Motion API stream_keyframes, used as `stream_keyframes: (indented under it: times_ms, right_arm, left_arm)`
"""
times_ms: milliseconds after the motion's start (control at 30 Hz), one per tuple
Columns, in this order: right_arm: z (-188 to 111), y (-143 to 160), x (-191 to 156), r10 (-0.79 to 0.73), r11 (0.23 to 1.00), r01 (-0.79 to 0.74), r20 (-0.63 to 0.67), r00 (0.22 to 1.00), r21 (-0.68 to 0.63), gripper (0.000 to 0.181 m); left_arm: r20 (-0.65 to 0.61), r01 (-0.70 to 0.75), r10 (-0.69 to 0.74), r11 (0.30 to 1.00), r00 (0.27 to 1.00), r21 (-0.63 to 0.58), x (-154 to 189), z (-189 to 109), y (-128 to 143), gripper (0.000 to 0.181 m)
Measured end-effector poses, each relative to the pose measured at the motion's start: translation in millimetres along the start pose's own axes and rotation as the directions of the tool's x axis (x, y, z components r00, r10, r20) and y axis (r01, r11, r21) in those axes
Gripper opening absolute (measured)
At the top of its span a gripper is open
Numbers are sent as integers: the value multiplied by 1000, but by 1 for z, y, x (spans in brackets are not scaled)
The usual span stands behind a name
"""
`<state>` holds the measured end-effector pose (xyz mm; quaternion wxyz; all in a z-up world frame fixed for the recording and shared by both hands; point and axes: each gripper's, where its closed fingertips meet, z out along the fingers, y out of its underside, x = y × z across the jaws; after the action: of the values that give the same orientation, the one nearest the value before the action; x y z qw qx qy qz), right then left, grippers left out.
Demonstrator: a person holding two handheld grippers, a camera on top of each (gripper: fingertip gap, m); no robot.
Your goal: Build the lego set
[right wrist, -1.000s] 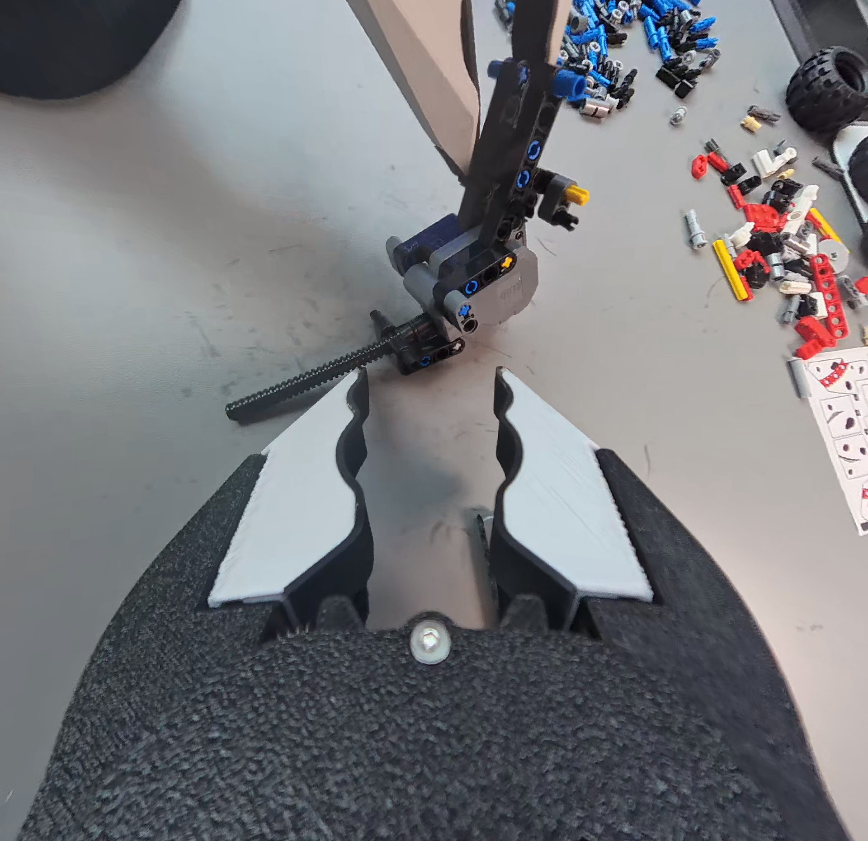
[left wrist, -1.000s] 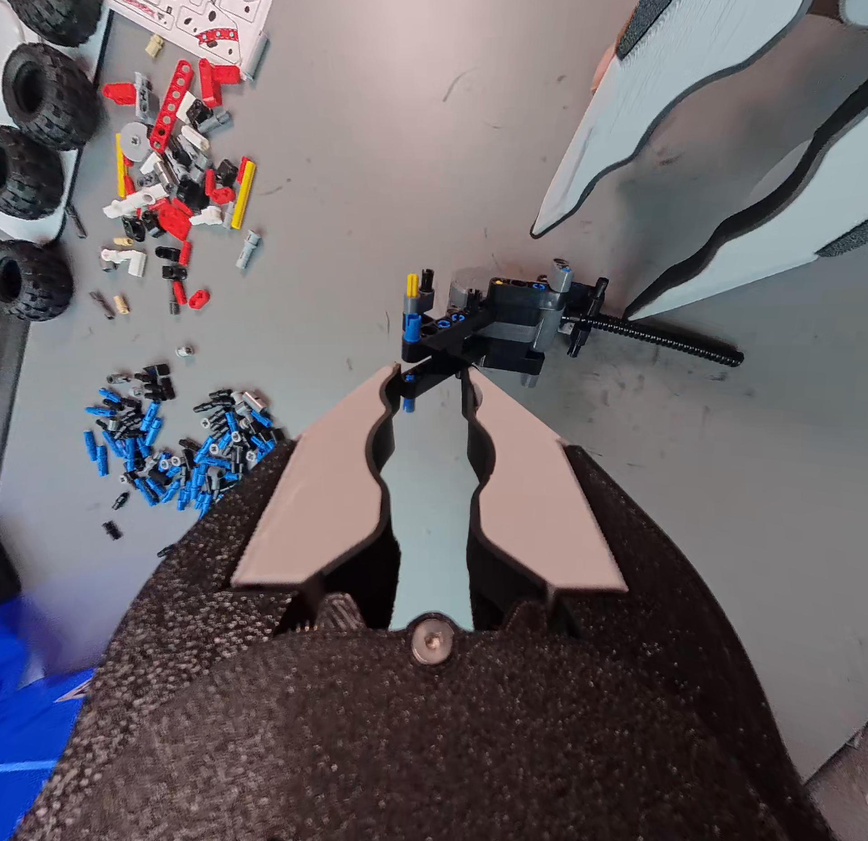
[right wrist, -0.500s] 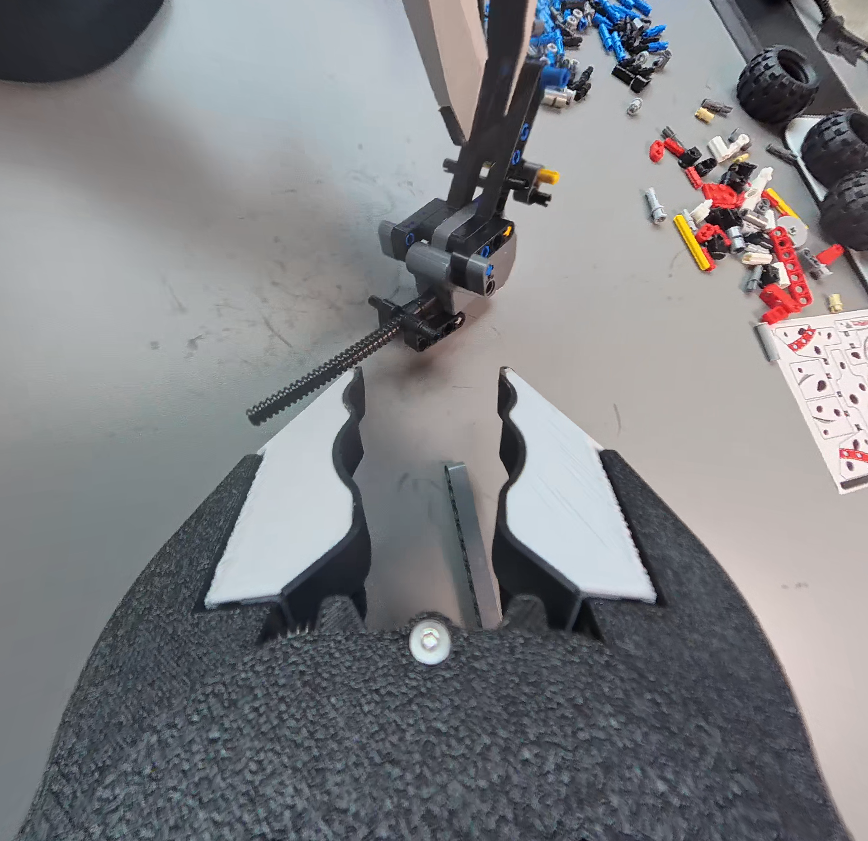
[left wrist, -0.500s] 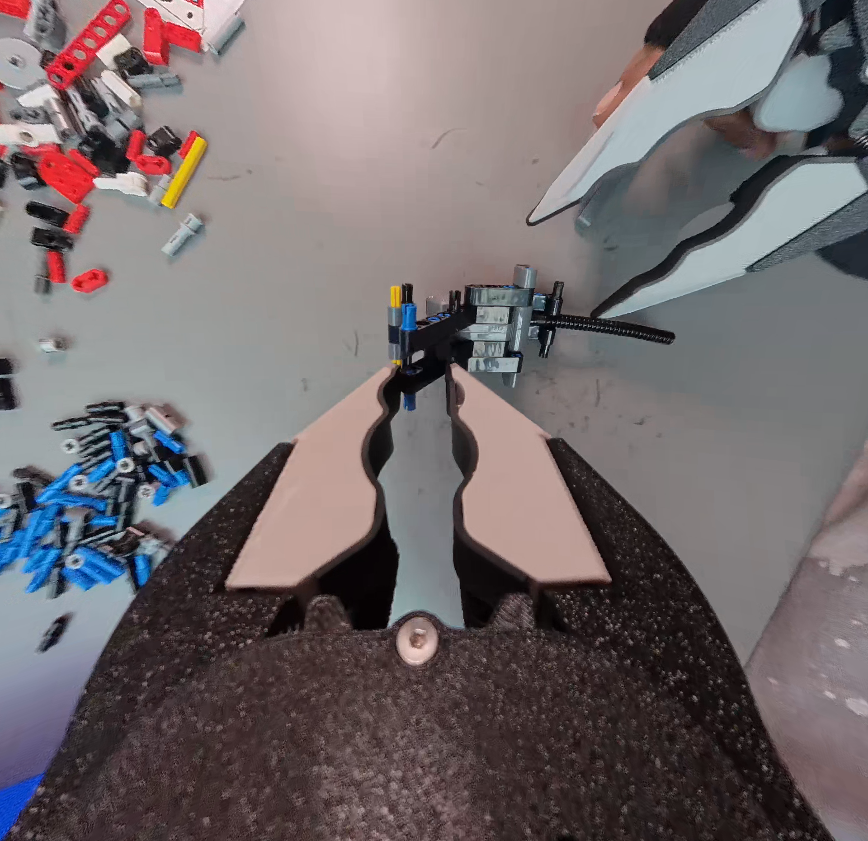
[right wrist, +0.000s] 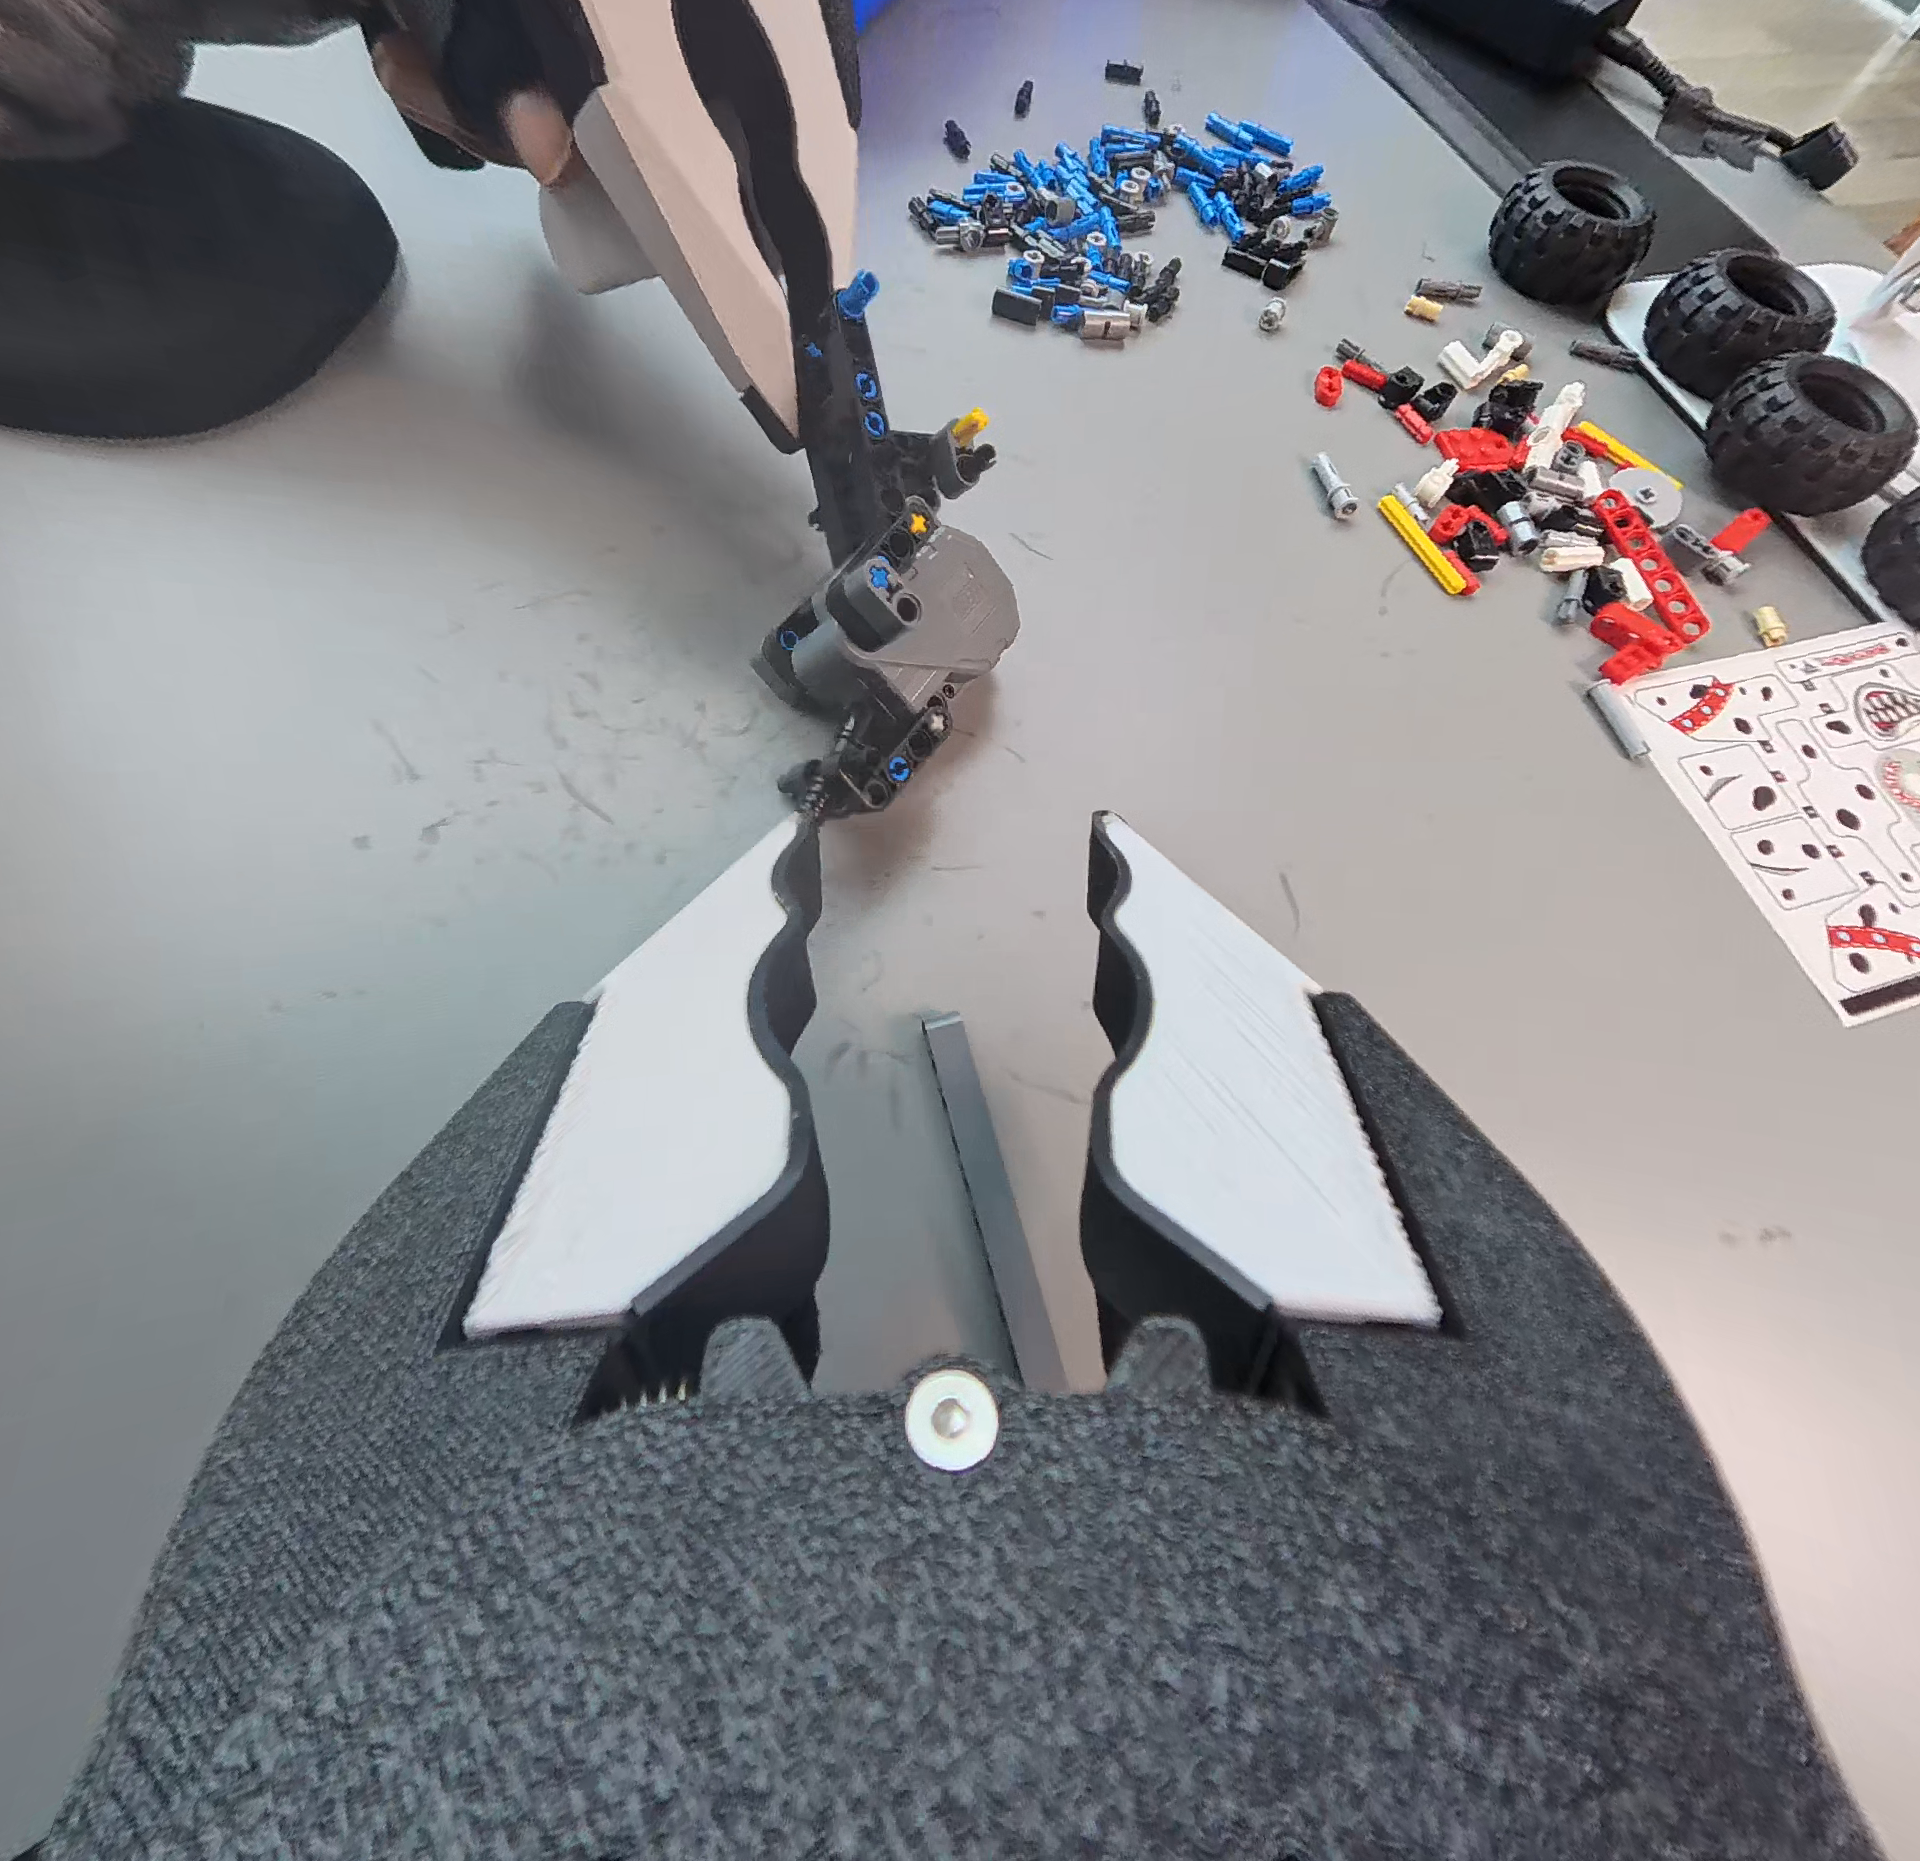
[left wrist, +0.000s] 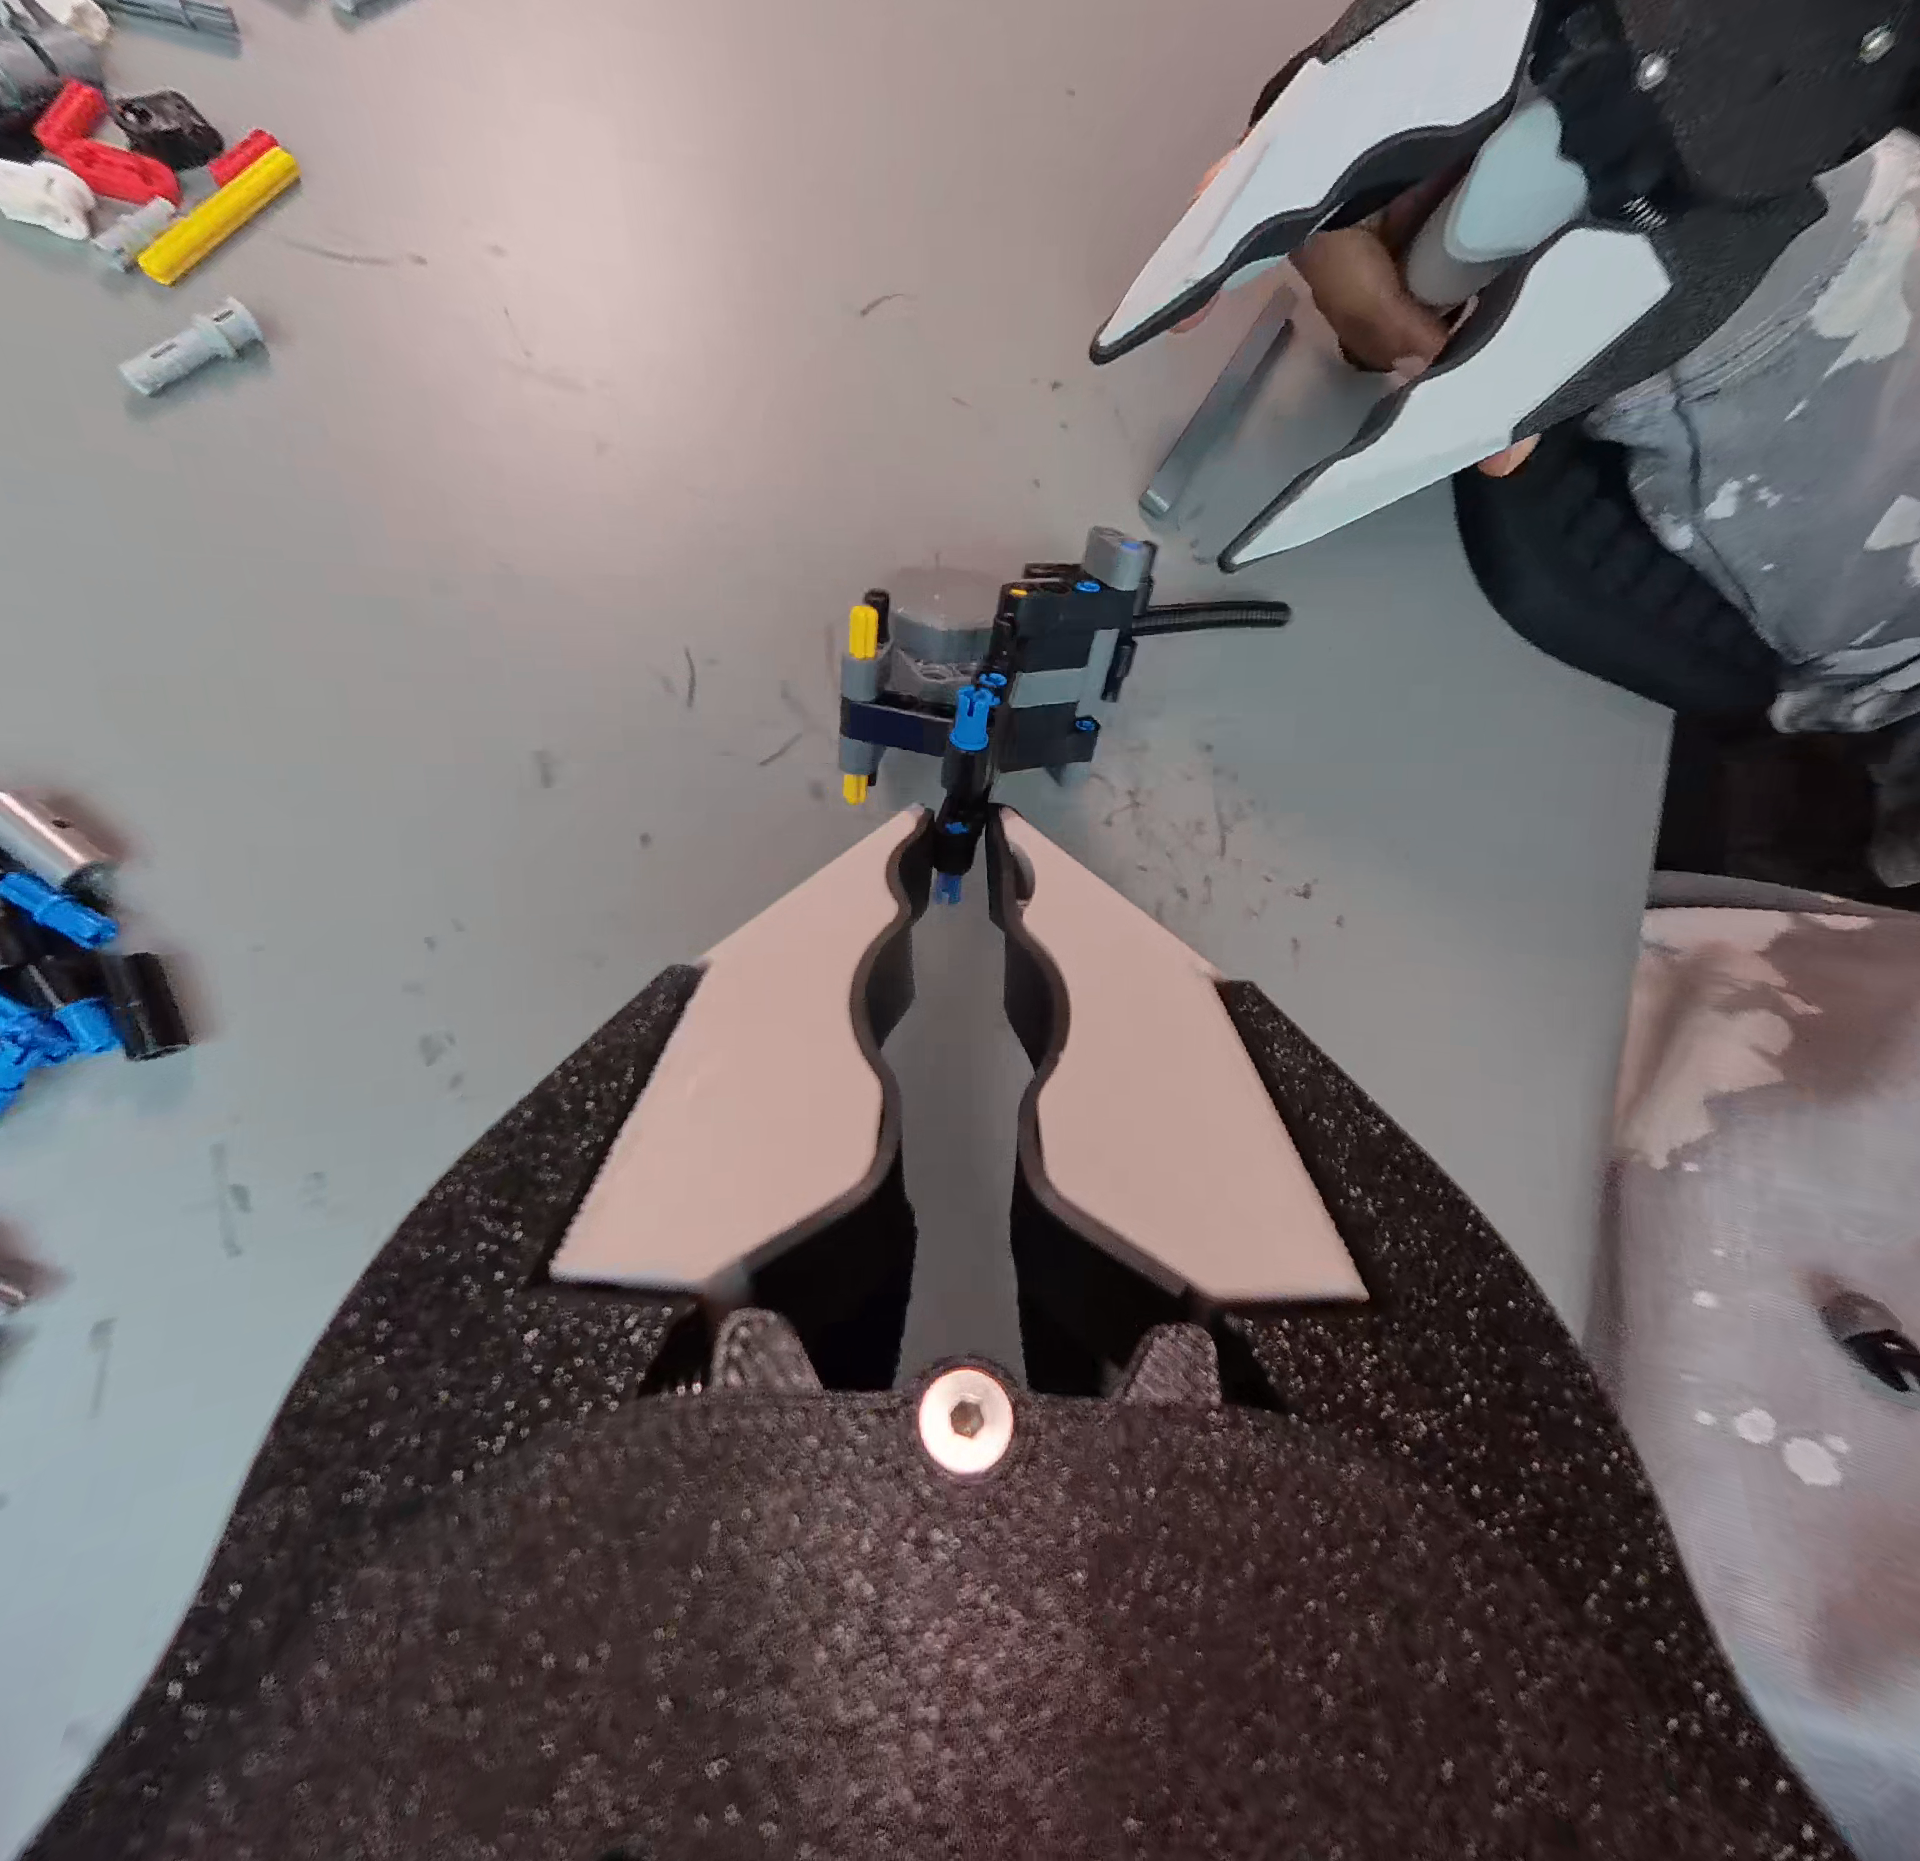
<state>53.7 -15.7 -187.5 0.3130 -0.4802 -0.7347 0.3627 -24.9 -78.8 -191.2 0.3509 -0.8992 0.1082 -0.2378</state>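
Observation:
My left gripper (left wrist: 956, 837) is shut on the black beam (right wrist: 844, 388) of the part-built lego assembly (left wrist: 997, 668), a grey and black block with blue and yellow pins. The block's lower end rests on the grey table (left wrist: 623, 461). A black ribbed axle (left wrist: 1216, 616) sticks out of it towards my right gripper (right wrist: 951, 829). That gripper is open and empty, just short of the assembly (right wrist: 894, 637). A long flat grey piece (right wrist: 987, 1188) lies on the table between its fingers and also shows in the left wrist view (left wrist: 1216, 409).
A pile of blue and black pins (right wrist: 1122, 211), a pile of red, white and yellow parts (right wrist: 1538, 502), black tyres (right wrist: 1735, 325) and a sticker sheet (right wrist: 1829, 803) lie to the right. The table edge (left wrist: 1652, 876) and a person's clothing are close by. The tips of one gripper are about 11 cm away from the tips of the other.
My left gripper has turned the assembly and drawn it closer, so the axle now points at the right gripper. The right gripper has pulled back, uncovering the flat grey piece between its fingers.

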Motion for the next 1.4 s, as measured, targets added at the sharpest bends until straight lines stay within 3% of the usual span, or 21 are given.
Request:
stream_keyframes:
  times_ms: [33, 200, 367, 433, 467, 633, 800, 867, 1000, 1133, 1200, 1267, 1333, 1400]
  right_arm:
    - [-1, 0, 2, -1, 1000, 1, -3, 1000, -2, 52]
    - [-9, -18, 0, -64, 998, 65, -46, 997, 11, 53]
    - [31, -24, -25, -136, 988, 133, -36, 990, -80, 67]
    - [47, -23, -30, -112, 988, 109, -25, 993, -107, 63]
    - [51, -21, -26, -133, 982, 127, -29, 991, -138, 50]
    - [39, -11, -15, -208, 962, 226, 128, 970, -154, 47]
    - [26, -25, -17, -246, 967, 252, 127, 961, -34, 38]
    - [28, -22, -24, -325, 941, 333, 108, 939, -55, 40]
    - [28, -23, -36, -343, 936, 350, 119, 932, -40, 42]
    - [8, -37, -33, -255, 967, 252, 151, 955, 42, 51]
    - [-12, -63, -6, -181, 975, 167, 85, 980, 148, 46]
    - [-32, -88, 46, -108, 966, 125, -86, 990, 225, 44]
    - [-50, -109, 105, -49, 956, 127, -283, 958, 263, 45]
    - [-62, -128, 161, 35, 950, 104, -430, 902, 295, 46]
  left_arm:
    - [-31, 33, -32, 999, 999, 6, 3, -2, -3, 8]
    - [-130, 168, -160, 984, 979, 53, 15, -17, -25, 10]
    - [-197, 219, -200, 973, 960, 78, 29, -11, -43, 19]
    - [-214, 216, -193, 972, 958, 89, 36, -6, -48, 29]
    - [-204, 201, -178, 975, 963, 97, 37, -4, -50, 30]
    - [-244, 110, -61, 975, 968, 193, 45, -16, -57, 35]
    - [-186, 25, 26, 964, 982, 266, 36, -22, -48, 55]
    - [-157, 17, 20, 973, 987, 231, 27, -12, -37, 60]
    - [-113, 24, -11, 993, 994, 117, 13, 9, -13, 62]
    - [-80, -13, 24, 992, 997, 129, 10, 7, -14, 62]
    - [-38, -36, 46, 974, 998, 223, 5, -4, -28, 61]
    - [43, -66, 54, 921, 998, 385, -4, -25, -52, 64]
    - [152, -143, 73, 836, 986, 530, -10, -51, -73, 63]
    - [272, -242, 91, 766, 958, 596, -14, -71, -83, 64]
